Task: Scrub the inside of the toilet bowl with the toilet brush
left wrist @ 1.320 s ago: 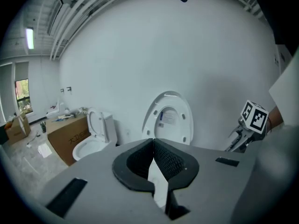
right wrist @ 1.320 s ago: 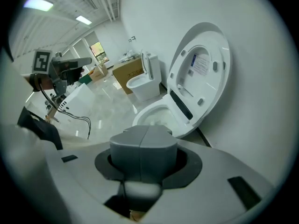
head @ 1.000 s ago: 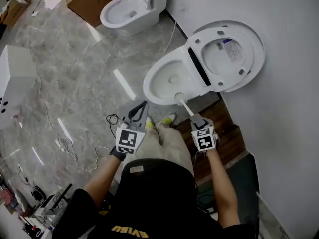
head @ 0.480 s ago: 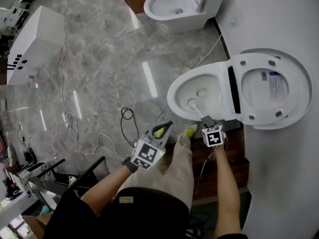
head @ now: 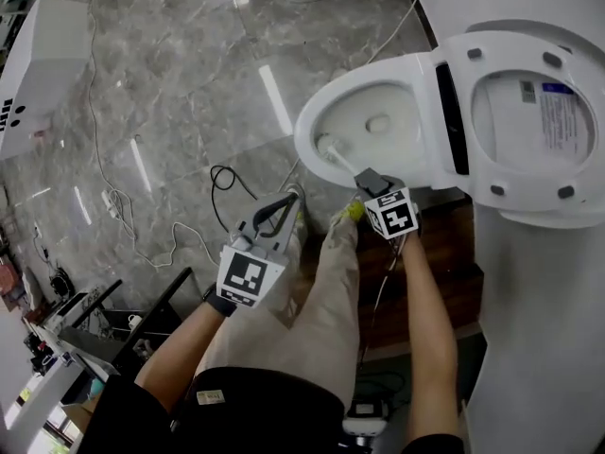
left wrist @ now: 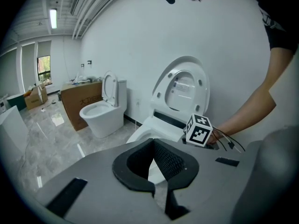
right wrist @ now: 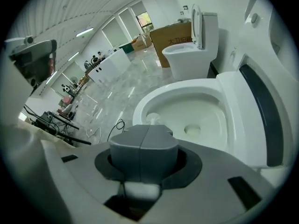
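The right claw (head: 367, 179) is clamped on the handle end of the toilet brush (head: 342, 162). It holds the brush at a slant so the bristle head reaches over the rim and down to the near inner wall of the toilet bowl (head: 333, 81), beside the drain hole. Gripping that far up the handle likely gives reach and leverage for scrubbing while the claw stays outside the bowl. The seat and lid (head: 534, 112) are raised, leaving the bowl open. The left claw (head: 274, 211) hangs off to one side above the floor (head: 170, 83), its tips together on nothing. It seems to be kept out of the brush's way.
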`<state>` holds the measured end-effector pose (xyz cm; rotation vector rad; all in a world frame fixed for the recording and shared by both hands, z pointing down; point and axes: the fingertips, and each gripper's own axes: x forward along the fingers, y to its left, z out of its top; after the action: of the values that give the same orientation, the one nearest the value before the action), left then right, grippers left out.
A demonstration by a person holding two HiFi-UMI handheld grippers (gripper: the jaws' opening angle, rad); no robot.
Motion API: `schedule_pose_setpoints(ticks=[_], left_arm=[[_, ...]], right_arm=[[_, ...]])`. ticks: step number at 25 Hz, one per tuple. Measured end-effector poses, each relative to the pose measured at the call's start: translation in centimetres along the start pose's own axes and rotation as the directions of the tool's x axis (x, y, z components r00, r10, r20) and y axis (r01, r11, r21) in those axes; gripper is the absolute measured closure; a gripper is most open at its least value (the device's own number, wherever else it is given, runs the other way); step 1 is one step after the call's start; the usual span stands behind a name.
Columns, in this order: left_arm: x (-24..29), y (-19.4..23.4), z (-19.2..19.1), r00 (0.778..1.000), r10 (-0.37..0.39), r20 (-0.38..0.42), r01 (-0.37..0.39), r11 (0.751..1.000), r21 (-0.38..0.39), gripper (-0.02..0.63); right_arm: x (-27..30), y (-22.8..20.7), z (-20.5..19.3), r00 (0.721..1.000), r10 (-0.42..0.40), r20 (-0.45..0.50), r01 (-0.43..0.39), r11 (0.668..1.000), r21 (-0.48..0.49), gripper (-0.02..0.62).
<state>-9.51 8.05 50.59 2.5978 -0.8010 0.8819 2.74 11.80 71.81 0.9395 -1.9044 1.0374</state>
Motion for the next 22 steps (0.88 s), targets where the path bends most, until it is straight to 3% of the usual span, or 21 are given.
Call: schedule_pose_setpoints(ticks=[8, 22], left_arm=[[1.8, -1.0, -3.6, 1.0, -0.02, -0.009, 0.02, 0.998, -0.064, 0.588], [2.1, -1.4, -5.3, 1.0, 0.003, -0.019, -0.006, 0.99, -0.144, 0.588]], right_arm=[[1.6, 0.4, 0.4, 0.999, 0.027, 0.031, -0.027, 1.0, 0.016, 0.434], [2.7, -1.5, 5.1, 0.997, -0.06, 0.058, 0.064, 0.996, -0.068, 0.436]])
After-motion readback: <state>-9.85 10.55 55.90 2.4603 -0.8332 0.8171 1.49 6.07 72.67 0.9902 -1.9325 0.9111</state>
